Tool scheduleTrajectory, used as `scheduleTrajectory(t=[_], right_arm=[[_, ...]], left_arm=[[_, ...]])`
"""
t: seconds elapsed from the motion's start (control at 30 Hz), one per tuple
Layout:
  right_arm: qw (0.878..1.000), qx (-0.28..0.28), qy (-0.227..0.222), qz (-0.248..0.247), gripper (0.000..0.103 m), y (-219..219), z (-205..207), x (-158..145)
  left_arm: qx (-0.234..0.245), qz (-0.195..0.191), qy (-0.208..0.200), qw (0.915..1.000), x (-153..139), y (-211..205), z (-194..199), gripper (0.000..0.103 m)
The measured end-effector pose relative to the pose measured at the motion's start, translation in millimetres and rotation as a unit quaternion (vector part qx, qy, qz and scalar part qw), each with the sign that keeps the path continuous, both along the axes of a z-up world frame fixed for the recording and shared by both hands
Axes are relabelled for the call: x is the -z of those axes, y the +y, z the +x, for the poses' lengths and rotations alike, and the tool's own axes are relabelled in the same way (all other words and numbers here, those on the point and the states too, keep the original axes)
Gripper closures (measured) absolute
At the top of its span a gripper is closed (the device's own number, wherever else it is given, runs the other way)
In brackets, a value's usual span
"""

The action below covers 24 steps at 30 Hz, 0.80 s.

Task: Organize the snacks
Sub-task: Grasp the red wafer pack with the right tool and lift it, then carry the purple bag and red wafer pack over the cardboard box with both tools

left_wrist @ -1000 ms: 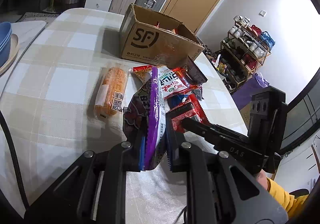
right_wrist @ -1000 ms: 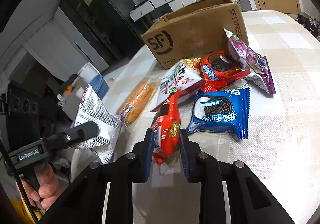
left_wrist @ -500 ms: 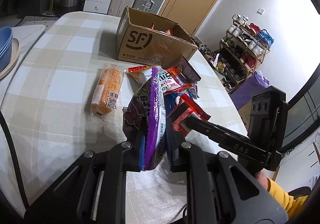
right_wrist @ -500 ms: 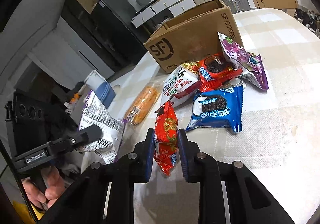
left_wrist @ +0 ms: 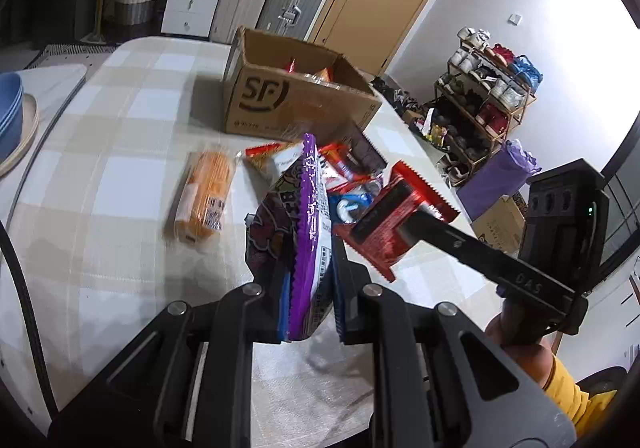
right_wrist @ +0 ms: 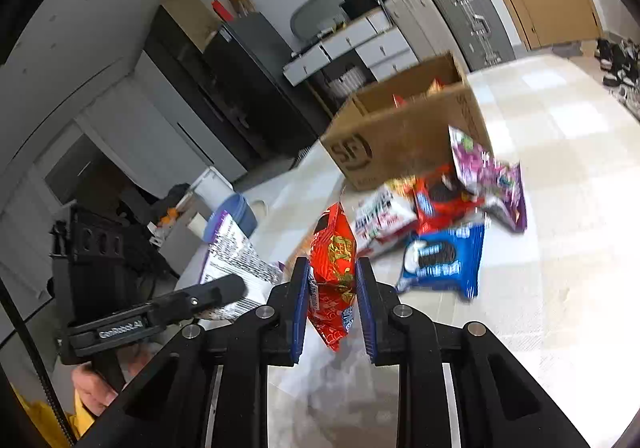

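My left gripper (left_wrist: pixel 310 312) is shut on a purple snack bag (left_wrist: pixel 308 232) and holds it above the checked table (left_wrist: pixel 120 176). My right gripper (right_wrist: pixel 332 308) is shut on a red snack packet (right_wrist: pixel 334 260), also lifted; the packet shows in the left wrist view (left_wrist: pixel 394 224). The open SF cardboard box (left_wrist: pixel 288 104) stands at the table's far side with some snacks inside. Before it lie an orange packet (left_wrist: pixel 204 196), a blue cookie pack (right_wrist: pixel 444 256), a red cookie pack (right_wrist: pixel 440 196), a white-red bag (right_wrist: pixel 380 216) and a purple bag (right_wrist: pixel 488 172).
Blue bowls on a wooden plate (left_wrist: pixel 12 120) sit at the table's left edge. Suitcases (left_wrist: pixel 292 4), drawers and a door stand behind the table. A shoe rack (left_wrist: pixel 484 96) is off the right side.
Both grippers have lifted higher with their packets and moved toward the box; the table pile has dropped away below. The red packet has left the table.
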State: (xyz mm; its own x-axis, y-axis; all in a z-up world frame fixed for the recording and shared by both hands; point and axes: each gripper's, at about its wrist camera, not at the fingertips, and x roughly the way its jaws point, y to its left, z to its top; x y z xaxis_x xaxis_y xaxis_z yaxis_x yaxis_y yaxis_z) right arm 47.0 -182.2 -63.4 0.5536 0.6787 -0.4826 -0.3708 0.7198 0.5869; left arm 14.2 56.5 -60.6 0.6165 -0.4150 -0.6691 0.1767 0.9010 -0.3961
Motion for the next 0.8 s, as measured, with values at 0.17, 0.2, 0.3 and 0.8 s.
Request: scheduleTrajectory(t=[0.17, 0.2, 0.3, 0.8], right_arm=[[1.000, 0.003, -0.024, 0.008, 0.080, -9, -11, -24], [1.000, 0.002, -0.026, 0.009, 0.080, -9, -13, -26], [1.000, -0.001, -0.027, 0.010, 0.080, -9, -17, -29], [0.999, 0.007, -0.028, 0.022, 0.080, -16, -12, -41]], left_arm=[[-0.007, 0.005, -0.010, 0.9999, -14, -1, -3, 0.090], [-0.007, 0.006, -0.009, 0.9999, -16, -2, -3, 0.090], [-0.006, 0.009, -0.002, 0.9999, -17, -4, -5, 0.090], [-0.003, 0.014, -0.014, 0.9998, -35, -5, -9, 0.090]])
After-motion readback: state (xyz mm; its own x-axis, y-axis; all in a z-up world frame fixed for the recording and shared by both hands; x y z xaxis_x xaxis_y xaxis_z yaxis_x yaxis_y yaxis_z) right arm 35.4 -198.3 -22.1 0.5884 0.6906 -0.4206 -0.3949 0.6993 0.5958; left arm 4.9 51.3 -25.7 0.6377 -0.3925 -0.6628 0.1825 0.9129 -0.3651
